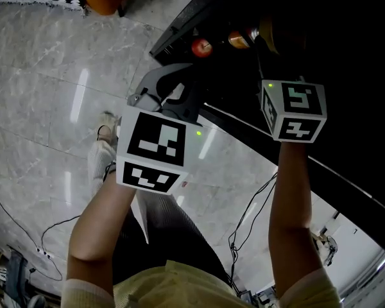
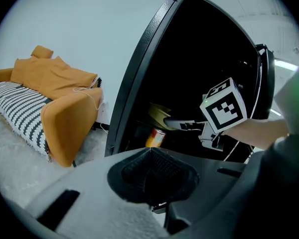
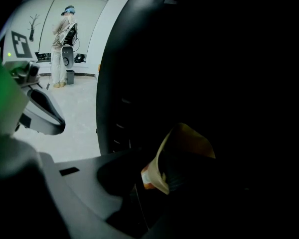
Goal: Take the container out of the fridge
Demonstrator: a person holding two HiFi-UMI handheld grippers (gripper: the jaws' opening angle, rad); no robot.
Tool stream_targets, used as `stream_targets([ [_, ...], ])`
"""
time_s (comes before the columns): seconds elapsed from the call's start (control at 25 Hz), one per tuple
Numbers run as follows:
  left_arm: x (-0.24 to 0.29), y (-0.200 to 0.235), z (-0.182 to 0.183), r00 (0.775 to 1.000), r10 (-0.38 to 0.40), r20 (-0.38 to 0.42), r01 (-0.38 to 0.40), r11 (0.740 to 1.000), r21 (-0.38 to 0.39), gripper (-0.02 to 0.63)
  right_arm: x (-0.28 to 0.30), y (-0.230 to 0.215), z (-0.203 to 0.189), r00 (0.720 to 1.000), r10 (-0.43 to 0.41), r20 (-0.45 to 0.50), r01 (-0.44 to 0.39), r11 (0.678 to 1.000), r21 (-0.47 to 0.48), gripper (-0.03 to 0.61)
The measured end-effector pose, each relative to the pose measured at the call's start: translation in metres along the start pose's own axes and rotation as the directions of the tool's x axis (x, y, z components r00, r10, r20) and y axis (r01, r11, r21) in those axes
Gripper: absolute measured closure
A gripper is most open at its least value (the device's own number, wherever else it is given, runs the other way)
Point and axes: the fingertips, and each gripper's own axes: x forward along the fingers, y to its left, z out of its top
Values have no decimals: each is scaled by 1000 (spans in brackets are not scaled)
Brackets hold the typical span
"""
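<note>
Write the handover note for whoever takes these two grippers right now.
Left gripper: jaws together, empty, held outside the fridge.
Right gripper: inside the open fridge, with the yellow container between its jaws. It is too dark to tell whether they clamp it.
Things: the container sits inside the fridge, close to an orange can.
Done: the fridge is open and the right gripper is at the container.
Left: confirm the grip, then bring the container out, probably keeping it clear of the can and the fridge frame.
</note>
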Motion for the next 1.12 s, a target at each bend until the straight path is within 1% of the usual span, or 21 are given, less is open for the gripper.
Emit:
stream_targets([
  [0.12,1,2,-1,1000,-3,0,3,1000,-16,591,3,0,-4,1000,-4,-18,4,1000,-12,458],
  [0.2,1,0,-1,1000,-10,0,10,1000,-19,589,2,-3,-6,1000,-19,-21,18,1000,-25,500],
  [0.24,0,0,-1,1000,-10,-1,10,1000,-16,590,1,-3,-6,1000,-19,-22,18,1000,-25,505],
  [0.4,-4,-2,2,1000,-12,-4,12,1000,-16,589,0,0,-7,1000,5,-31,-4,1000,19,521],
  [0.48,-5,-5,5,1000,-19,-1,19,1000,-4,589,-2,2,-7,999,12,-36,-11,999,39,532],
  [0.6,-10,-8,9,1000,-26,3,26,1000,15,589,-12,4,-6,999,6,-36,-5,999,37,535],
  [0.76,-23,-10,11,1000,-30,-3,30,999,26,591,-27,15,-2,1000,10,-21,-8,998,67,535],
  [0.92,-34,-17,17,999,-52,-9,52,998,44,591,-44,28,4,1000,13,-19,-12,997,72,535],
  [1.12,-47,-19,27,998,-62,-18,63,996,67,591,-62,46,16,1000,26,4,-26,992,123,535],
])
